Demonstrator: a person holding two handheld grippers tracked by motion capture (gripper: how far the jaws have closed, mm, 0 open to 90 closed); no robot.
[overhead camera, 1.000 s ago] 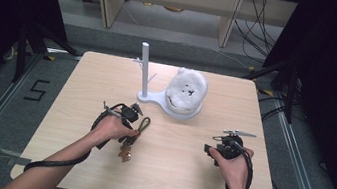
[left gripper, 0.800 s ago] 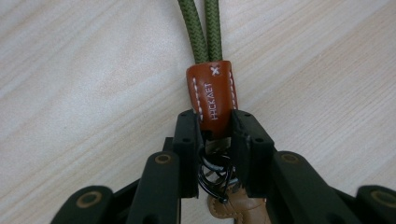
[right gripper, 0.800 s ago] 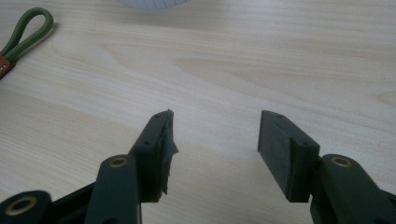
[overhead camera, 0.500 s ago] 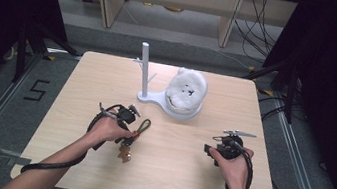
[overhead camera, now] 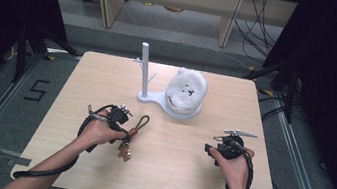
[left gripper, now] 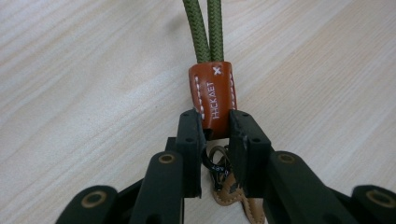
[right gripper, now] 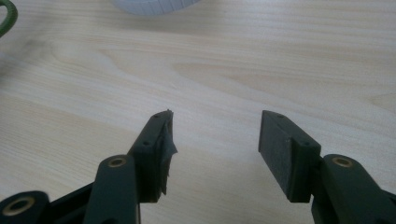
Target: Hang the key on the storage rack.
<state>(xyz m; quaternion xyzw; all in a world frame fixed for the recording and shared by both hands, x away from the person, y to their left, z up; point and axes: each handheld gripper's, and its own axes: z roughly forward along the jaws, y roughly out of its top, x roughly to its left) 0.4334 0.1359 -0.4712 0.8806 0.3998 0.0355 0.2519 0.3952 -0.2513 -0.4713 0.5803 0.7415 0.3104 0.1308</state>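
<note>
A keychain lies on the wooden table: a green cord loop [overhead camera: 141,121] joined by an orange leather sleeve [left gripper: 214,95], with a tan leather tag [overhead camera: 124,152] at its near end. My left gripper [left gripper: 215,128] is shut on the lower end of the orange sleeve; the cord [left gripper: 204,28] runs away from the jaws. In the high view the left gripper [overhead camera: 123,130] sits at the table's left middle. My right gripper [right gripper: 215,135] stands open over bare wood, with nothing between its jaws, and in the high view the right gripper [overhead camera: 219,150] rests at the right front.
A white stand [overhead camera: 145,71] with an upright post and small pegs is at the table's back middle. A white fluffy object [overhead camera: 186,89] sits on the stand's round base. The base's rim [right gripper: 154,5] shows ahead of the right gripper.
</note>
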